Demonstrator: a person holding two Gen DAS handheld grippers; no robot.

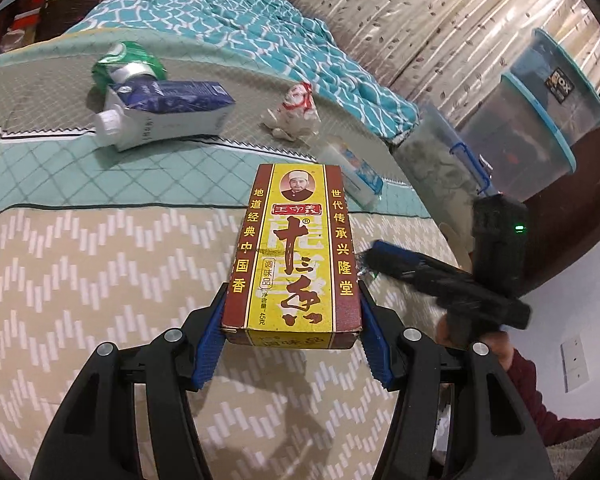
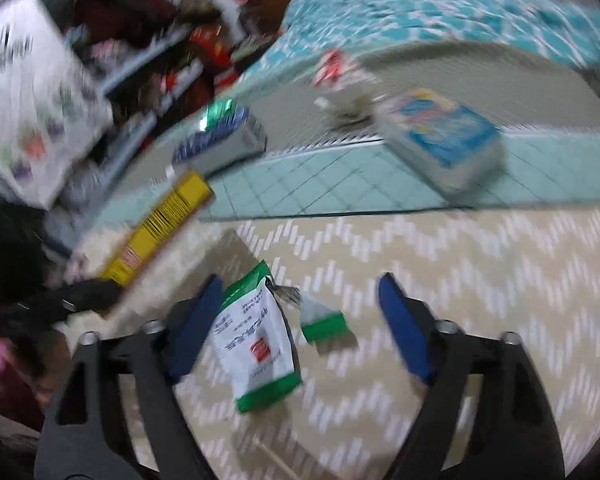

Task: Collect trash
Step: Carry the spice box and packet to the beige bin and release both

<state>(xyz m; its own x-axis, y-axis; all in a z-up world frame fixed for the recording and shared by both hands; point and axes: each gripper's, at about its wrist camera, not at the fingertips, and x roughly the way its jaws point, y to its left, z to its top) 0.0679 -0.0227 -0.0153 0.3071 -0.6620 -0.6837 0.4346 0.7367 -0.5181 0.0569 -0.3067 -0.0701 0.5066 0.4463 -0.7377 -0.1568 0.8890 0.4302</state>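
My left gripper (image 1: 292,300) is shut on a yellow and brown spice box (image 1: 296,240), gripped by its long sides and held above the zigzag bedspread (image 1: 80,280). The same box (image 2: 160,228) shows blurred at the left of the right wrist view. My right gripper (image 2: 300,320) stands open; a white and green sachet (image 2: 256,344) hangs loose by its left pad, with a torn green strip (image 2: 326,322) beside it. Further back on the bed lie a blue and white carton (image 1: 168,112), a green wrapper (image 1: 128,64), crumpled red and white paper (image 1: 296,108) and a small white and blue box (image 2: 444,136).
A teal patterned blanket (image 1: 240,20) is bunched at the head of the bed. Clear storage bins with blue lids (image 1: 540,120) stand beyond the bed's right edge. Cluttered shelves (image 2: 140,60) sit to the left. A hand in a dark red sleeve (image 1: 532,392) holds the right gripper.
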